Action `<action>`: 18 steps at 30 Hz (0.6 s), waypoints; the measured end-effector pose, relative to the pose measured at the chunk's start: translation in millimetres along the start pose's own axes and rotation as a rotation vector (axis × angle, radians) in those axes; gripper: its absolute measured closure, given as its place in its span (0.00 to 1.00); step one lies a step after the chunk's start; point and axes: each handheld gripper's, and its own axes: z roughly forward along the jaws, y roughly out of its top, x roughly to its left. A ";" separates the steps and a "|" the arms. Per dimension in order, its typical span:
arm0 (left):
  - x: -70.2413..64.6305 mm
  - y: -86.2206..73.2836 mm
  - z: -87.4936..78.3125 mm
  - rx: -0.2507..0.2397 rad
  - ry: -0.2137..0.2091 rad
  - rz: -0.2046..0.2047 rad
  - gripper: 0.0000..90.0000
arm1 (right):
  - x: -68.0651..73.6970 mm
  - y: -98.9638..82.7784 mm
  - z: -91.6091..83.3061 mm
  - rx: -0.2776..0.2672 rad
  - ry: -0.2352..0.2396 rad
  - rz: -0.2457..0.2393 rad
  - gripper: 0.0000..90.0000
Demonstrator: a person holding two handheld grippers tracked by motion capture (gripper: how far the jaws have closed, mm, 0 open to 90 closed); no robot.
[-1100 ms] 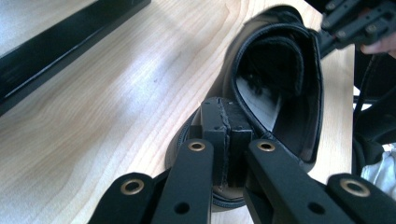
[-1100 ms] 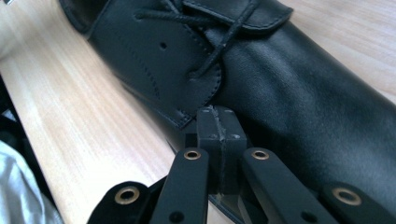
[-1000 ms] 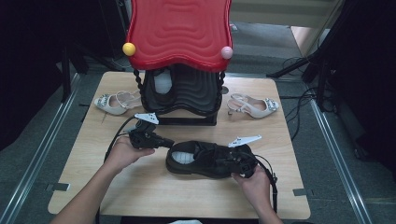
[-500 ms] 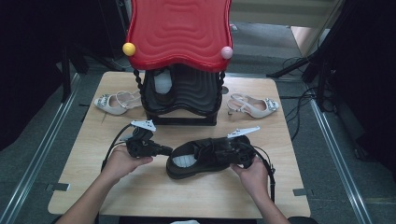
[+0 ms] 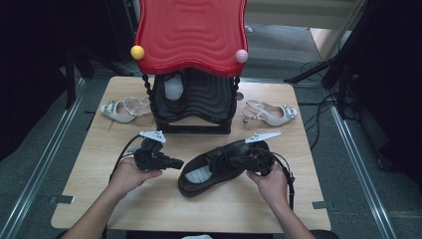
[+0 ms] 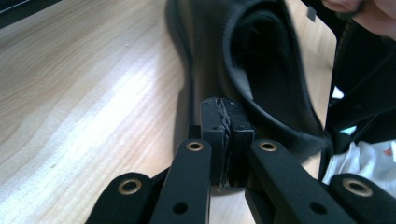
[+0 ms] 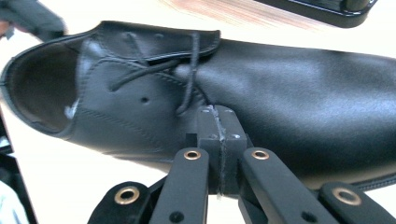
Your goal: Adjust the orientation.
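A black leather lace-up shoe (image 5: pixel 215 164) lies slantwise on the wooden table (image 5: pixel 99 199), heel opening to the near left, toe to the far right. My left gripper (image 5: pixel 175 163) is shut and empty, pointing right at the heel from just short of it. In the left gripper view its pads (image 6: pixel 215 135) meet, with the shoe's heel rim (image 6: pixel 280 116) right behind them. My right gripper (image 5: pixel 240 161) is shut and rests against the toe half. In the right gripper view it (image 7: pixel 217 135) touches the shoe's side (image 7: pixel 303 93) beside a loose lace end (image 7: pixel 187 93).
A black shoe rack (image 5: pixel 199 99) with a wavy red top (image 5: pixel 191 35) stands at the back middle. One pale heeled sandal (image 5: pixel 122 109) lies to its left, another (image 5: pixel 271 113) to its right. Cables trail from both grippers.
The shoe has turned, its toe end swinging away from the person. The right gripper went from the shoe's near right side up to its toe half. The left hand barely shifted.
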 end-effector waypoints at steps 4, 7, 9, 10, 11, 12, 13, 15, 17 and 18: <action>7.1 9.0 4.6 -0.019 0.001 -0.003 1.00 | 5.2 -7.7 -5.1 -0.011 -0.013 -0.002 1.00; 8.1 15.8 11.0 -0.018 0.004 0.005 1.00 | 5.7 -13.4 -7.8 -0.021 -0.022 0.007 1.00; 8.2 18.5 15.7 -0.010 0.005 0.013 1.00 | 6.3 -18.0 -7.8 -0.012 -0.024 0.014 1.00; 7.7 19.5 19.3 0.001 0.006 0.018 1.00 | 7.0 -20.9 -7.4 -0.006 -0.023 0.019 1.00; 7.4 20.0 22.2 0.009 0.009 0.023 1.00 | 8.1 -24.5 -7.2 0.000 -0.017 0.031 1.00; 7.3 20.3 24.3 0.014 0.007 0.027 1.00 | 9.6 -27.2 -7.0 0.005 -0.014 0.040 1.00; 7.2 20.8 27.1 0.026 0.005 0.031 1.00 | 10.9 -28.9 -6.5 0.012 -0.012 0.045 1.00; 7.0 21.9 31.3 0.033 0.013 0.037 1.00 | 14.1 -33.3 -1.0 0.047 -0.003 0.045 1.00; 8.7 22.0 31.7 0.034 0.004 0.035 1.00 | 14.6 -35.1 5.9 0.068 0.012 0.051 1.00; 9.8 21.5 32.0 0.032 -0.006 0.032 1.00 | 15.5 -34.9 8.6 0.079 0.009 0.055 1.00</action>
